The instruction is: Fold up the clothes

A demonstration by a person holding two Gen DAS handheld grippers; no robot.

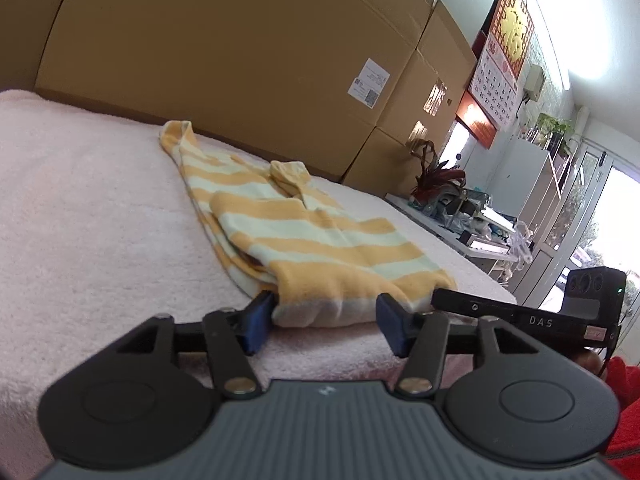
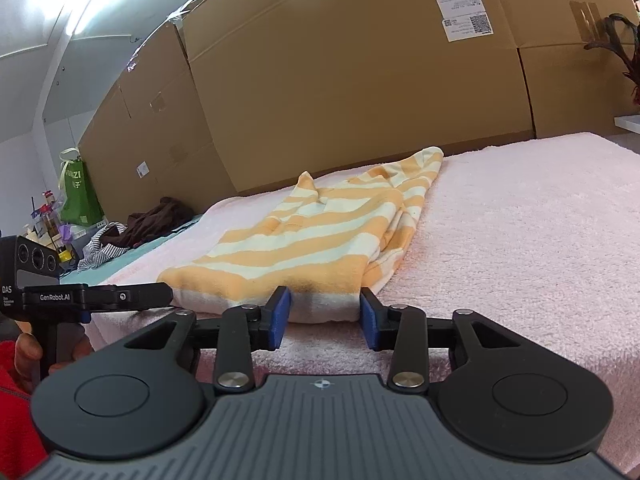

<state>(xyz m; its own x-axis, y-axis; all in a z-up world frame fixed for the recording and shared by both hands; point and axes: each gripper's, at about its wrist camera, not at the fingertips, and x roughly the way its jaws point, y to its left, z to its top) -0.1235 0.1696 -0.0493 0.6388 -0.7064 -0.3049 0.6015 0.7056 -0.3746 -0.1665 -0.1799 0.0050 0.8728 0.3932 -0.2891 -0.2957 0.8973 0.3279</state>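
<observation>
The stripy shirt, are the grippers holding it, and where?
Nothing is held yet. Both the left gripper and right gripper are open, straddling the near hem of the striped shirt.

From my left wrist view, the striped shirt's (image 1: 304, 236) near hem hides whatever lies under its folded layers, and the calendar (image 1: 498, 84) digits are too small for me to read surely. My right wrist view cuts off the hand (image 2: 24, 354) at the left edge, and the box label (image 2: 466, 14) print is illegible.
</observation>
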